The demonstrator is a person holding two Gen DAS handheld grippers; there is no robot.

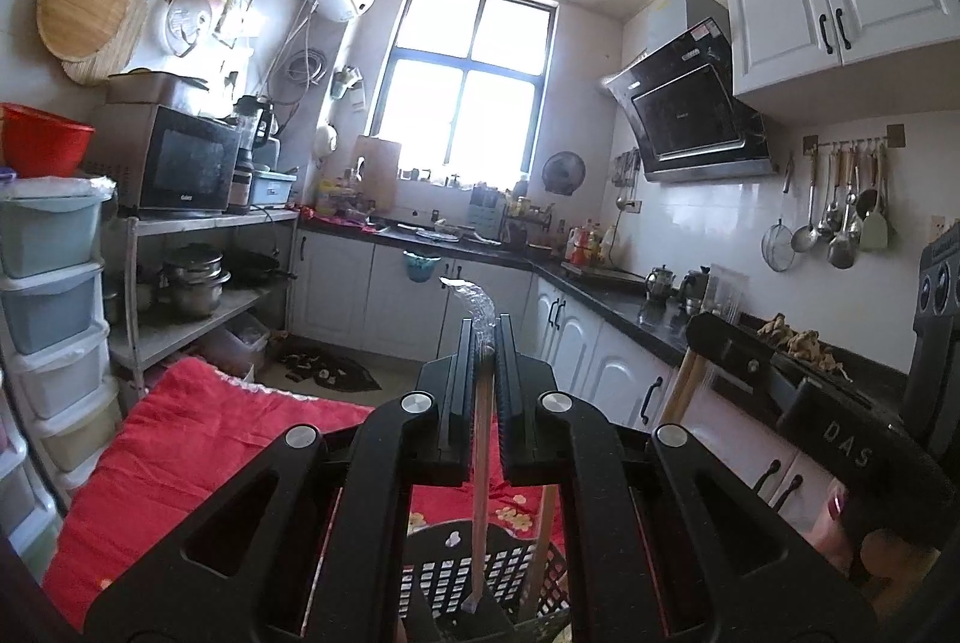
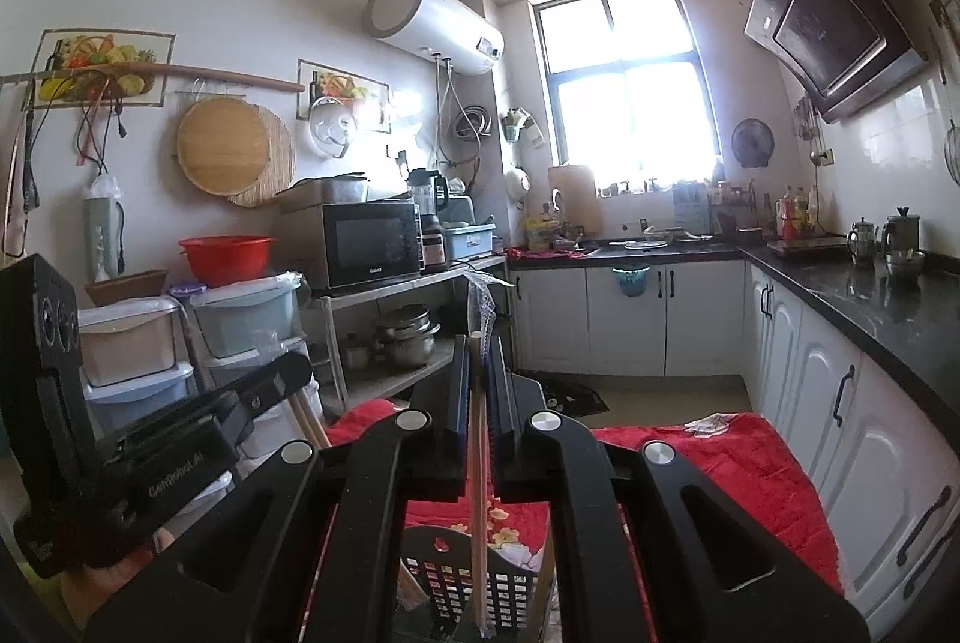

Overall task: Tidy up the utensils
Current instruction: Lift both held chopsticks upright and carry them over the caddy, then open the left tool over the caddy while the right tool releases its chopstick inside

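Observation:
In the left wrist view my left gripper is shut on a wooden chopstick in a clear plastic sleeve. The chopstick hangs down into a black perforated utensil basket. A second wooden stick stands in that basket. At the right, my right gripper holds its own stick. In the right wrist view my right gripper is shut on a sleeved wooden chopstick, whose lower end reaches into the basket. The left gripper shows at the left.
The basket rests on a red flowered cloth. White cabinets under a dark counter run along the right and far walls. Stacked plastic drawers and a metal shelf with a microwave and pots stand at the left.

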